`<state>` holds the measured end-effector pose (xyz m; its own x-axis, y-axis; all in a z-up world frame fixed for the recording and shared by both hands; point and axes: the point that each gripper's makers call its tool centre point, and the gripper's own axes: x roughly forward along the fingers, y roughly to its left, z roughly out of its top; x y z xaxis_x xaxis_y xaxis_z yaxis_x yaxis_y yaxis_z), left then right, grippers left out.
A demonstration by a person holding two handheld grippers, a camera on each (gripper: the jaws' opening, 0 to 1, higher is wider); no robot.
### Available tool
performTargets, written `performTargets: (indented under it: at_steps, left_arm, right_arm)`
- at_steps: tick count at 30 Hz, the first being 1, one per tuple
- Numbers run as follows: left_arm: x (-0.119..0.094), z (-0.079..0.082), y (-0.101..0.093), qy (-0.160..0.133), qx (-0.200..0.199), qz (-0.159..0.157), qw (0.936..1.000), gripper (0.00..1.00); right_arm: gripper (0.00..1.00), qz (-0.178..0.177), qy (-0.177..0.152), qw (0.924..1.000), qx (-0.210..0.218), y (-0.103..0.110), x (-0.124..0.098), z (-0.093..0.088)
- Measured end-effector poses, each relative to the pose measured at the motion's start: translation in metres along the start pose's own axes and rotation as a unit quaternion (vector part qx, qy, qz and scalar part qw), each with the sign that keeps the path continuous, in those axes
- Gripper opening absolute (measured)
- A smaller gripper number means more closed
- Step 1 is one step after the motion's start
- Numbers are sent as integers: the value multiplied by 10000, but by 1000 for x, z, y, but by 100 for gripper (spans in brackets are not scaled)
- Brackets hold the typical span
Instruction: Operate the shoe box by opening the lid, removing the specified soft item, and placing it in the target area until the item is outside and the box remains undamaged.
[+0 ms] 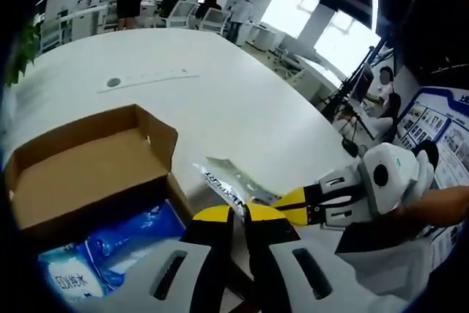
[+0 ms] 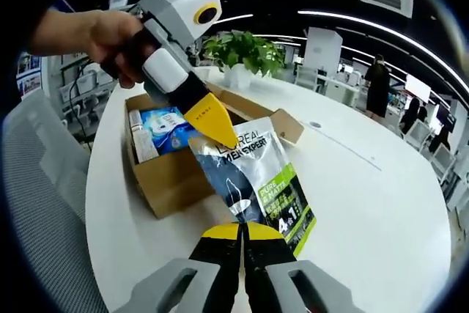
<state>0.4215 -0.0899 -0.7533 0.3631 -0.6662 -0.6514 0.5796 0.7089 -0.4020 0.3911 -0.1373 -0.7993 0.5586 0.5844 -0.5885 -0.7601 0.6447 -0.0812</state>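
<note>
Nearest in the right gripper view are the yellow-tipped fingers of the right gripper (image 2: 242, 231), closed together on the near edge of the soft pouch (image 2: 256, 174), a grey, white and green sachet with printed letters. That pouch is lifted above the white surface (image 2: 381, 203), just in front of the open shoe box (image 2: 172, 170), so it is already outside the box. From the far left the left gripper (image 2: 220, 131) comes in, held by a hand (image 2: 110, 38); its yellow fingers are together and pinch the far top edge of the pouch. Inside the brown cardboard box a blue and white packet (image 2: 163, 126) still lies, with the lid flap (image 2: 286, 126) folded open to the far right. A green plant (image 2: 245, 53) stands far behind the box.

In the left gripper view the left gripper (image 1: 238, 218) shows its fingers together at the pouch (image 1: 223, 177), the right gripper (image 1: 289, 207) arrives from the right, and the box (image 1: 88, 174) stands at left with the blue packet (image 1: 121, 243) inside
</note>
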Motion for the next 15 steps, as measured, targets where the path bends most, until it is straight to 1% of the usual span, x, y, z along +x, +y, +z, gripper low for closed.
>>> performTargets:
  at_steps: [5, 15]
  left_arm:
    - [-6, 3, 2, -42, 12, 2, 10000, 3]
    - [-20, 13, 3, -204, 92, -32, 9997, 4]
  right_arm:
    - [0, -89, 11, 9999, 102, -8, 1, -1]
    - [0, -51, 189, 9997, -124, -14, 6, -9]
